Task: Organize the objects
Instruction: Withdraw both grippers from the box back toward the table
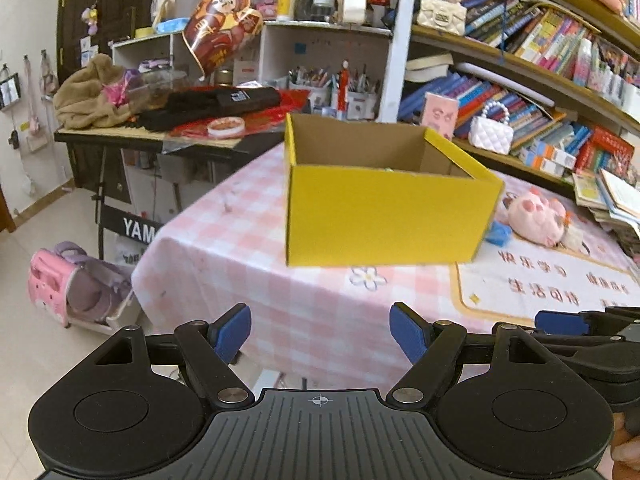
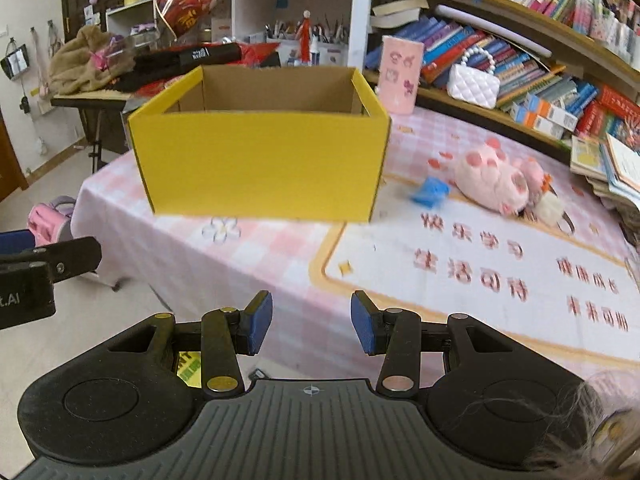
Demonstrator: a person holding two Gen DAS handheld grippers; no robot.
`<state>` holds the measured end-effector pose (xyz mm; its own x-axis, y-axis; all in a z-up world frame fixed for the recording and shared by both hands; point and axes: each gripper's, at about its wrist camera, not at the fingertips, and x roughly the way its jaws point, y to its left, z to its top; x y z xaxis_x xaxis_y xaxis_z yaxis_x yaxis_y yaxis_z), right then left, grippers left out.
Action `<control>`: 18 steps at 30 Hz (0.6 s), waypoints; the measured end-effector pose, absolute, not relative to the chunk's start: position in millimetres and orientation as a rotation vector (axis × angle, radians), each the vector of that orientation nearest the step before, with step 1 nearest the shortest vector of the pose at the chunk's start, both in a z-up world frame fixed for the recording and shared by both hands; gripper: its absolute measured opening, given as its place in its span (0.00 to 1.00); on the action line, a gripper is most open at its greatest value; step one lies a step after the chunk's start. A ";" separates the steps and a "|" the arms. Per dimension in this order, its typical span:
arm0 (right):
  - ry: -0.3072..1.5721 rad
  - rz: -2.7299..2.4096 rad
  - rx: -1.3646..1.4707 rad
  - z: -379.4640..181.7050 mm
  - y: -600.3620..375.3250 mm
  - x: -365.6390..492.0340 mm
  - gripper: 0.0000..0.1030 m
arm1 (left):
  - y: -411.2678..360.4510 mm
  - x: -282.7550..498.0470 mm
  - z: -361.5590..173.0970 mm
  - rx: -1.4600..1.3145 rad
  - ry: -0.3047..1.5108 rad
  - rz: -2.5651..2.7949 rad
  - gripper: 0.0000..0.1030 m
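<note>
Yellow cardboard is filling the middle of both views: an open-topped yellow box is sitting on the pink checked surface, and little of its floor is showing from here. It is lying straight ahead of and above both sets of fingers, well apart from them, with its long side facing the right wrist camera almost square on and turned corner-first toward the left one.

Loose things are lying to the right of the box: a small blue object just beside its right wall, and a pink plush toy a little further right, at the far edge of a printed mat, its long axis running across the view.

The left gripper is standing well open with nothing between its fingers. The right gripper is holding its blue pads closer together, a gap showing between them, and is carrying nothing.

Judging by the layout, the right hand is the nearer one to the blue object and the plush toy, so a reach forward and rightward past the box seems the likely call
</note>
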<state>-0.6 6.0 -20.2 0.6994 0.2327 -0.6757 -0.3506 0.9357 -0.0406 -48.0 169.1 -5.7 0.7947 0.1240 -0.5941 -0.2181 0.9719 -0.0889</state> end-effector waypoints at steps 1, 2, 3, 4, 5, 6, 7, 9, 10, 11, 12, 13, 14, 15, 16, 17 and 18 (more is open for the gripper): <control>0.730 0.317 -0.166 -21.1 3.6 -4.1 0.40 | 166.1 -50.3 -7.3 -0.154 0.632 0.176 0.76; 0.733 0.308 -0.159 -21.9 0.8 -7.4 0.40 | 162.9 -52.1 -8.9 -0.150 0.639 0.165 0.76; 0.737 0.299 -0.153 -22.8 -2.0 -10.7 0.40 | 160.8 -53.6 -10.3 -0.147 0.643 0.155 0.76; 0.741 0.291 -0.151 -23.2 -4.3 -12.7 0.40 | 157.4 -54.8 -11.7 -0.143 0.649 0.143 0.76; 0.744 0.282 -0.151 -24.0 -7.7 -15.5 0.40 | 154.0 -55.8 -13.1 -0.141 0.654 0.129 0.76; 0.746 0.273 -0.152 -24.7 -11.0 -18.0 0.40 | 150.8 -56.9 -14.6 -0.140 0.658 0.115 0.76; 0.750 0.261 -0.152 -25.2 -14.7 -20.2 0.40 | 147.3 -56.7 -15.4 -0.138 0.662 0.099 0.76; 0.752 0.235 -0.144 -26.0 -23.3 -23.8 0.40 | 139.8 -55.9 -17.0 -0.134 0.669 0.069 0.76; 0.752 0.218 -0.138 -25.9 -28.7 -25.0 0.41 | 135.6 -55.0 -17.5 -0.130 0.672 0.053 0.76; 0.753 0.203 -0.132 -25.7 -33.0 -25.9 0.41 | 131.2 -54.0 -17.7 -0.125 0.674 0.037 0.76; 0.754 0.187 -0.125 -25.6 -37.7 -27.4 0.41 | 126.9 -52.5 -17.7 -0.121 0.675 0.024 0.76; 0.754 0.171 -0.118 -25.9 -42.6 -29.0 0.41 | 122.8 -51.4 -17.6 -0.116 0.675 0.011 0.76; 0.756 0.153 -0.109 -25.9 -47.9 -30.0 0.41 | 118.1 -50.1 -17.7 -0.110 0.675 -0.003 0.76; 0.758 0.133 -0.100 -25.9 -53.6 -30.5 0.41 | 113.0 -48.0 -17.6 -0.102 0.675 -0.019 0.76; 0.760 0.118 -0.091 -25.9 -59.1 -31.1 0.41 | 108.2 -45.8 -17.6 -0.094 0.677 -0.034 0.76; 0.761 0.101 -0.080 -26.0 -64.8 -31.4 0.41 | 102.9 -43.2 -17.7 -0.085 0.679 -0.050 0.76; 0.762 0.085 -0.071 -26.5 -70.0 -32.1 0.42 | 98.0 -41.6 -18.0 -0.077 0.681 -0.066 0.76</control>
<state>-32.1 -70.0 -26.5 0.7206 0.0507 -0.6915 -0.1022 0.9942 -0.0336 -41.6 98.0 -18.0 0.7753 -0.0860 -0.6257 0.0355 0.9951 -0.0928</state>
